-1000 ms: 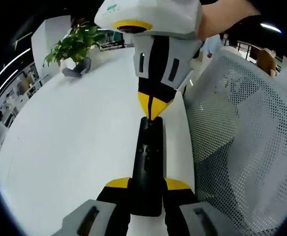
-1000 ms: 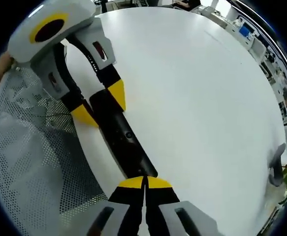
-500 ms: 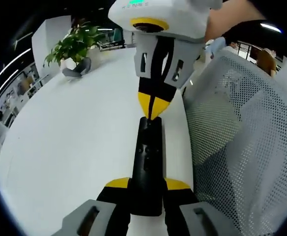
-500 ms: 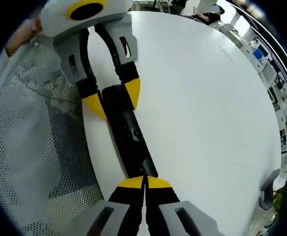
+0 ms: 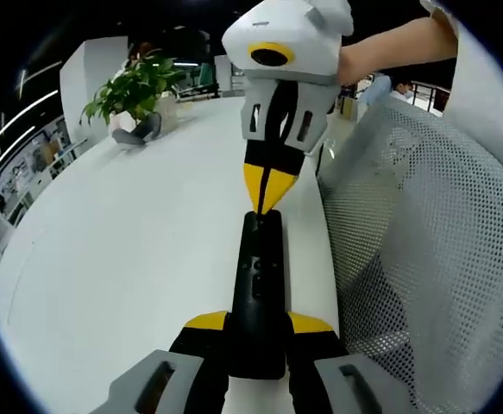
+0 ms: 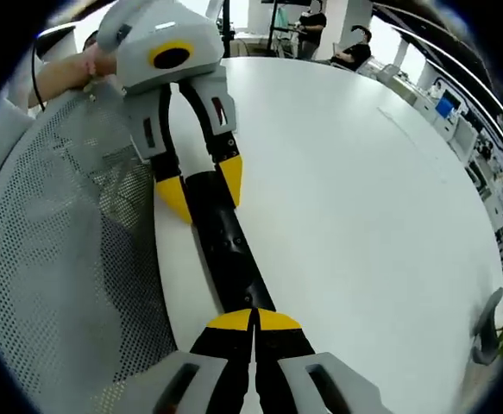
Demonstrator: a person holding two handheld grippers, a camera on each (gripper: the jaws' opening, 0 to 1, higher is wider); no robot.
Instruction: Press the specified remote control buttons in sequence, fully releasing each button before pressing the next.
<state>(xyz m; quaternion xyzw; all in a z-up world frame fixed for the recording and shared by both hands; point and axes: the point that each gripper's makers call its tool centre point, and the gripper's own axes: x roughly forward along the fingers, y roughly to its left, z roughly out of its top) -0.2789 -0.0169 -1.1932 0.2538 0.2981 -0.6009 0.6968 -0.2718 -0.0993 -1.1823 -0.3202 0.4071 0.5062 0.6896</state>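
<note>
Two grippers on a round white table (image 5: 104,259): slim black remote control (image 5: 258,285) lies at its edge, left gripper (image 5: 255,332) pinching its 6 o'clock end steady; right gripper (image 6: 253,321), jaws pressed together, tip at its far end, likely for pressing.

The two views face each other closely along the remote control (image 5: 257,293) (shared, end to end) on the white table (image 6: 363,216).

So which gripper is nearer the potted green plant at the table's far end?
Right. Its closed tips meet the black remote's end toward the plant; the left gripper clamps the opposite end.
</note>
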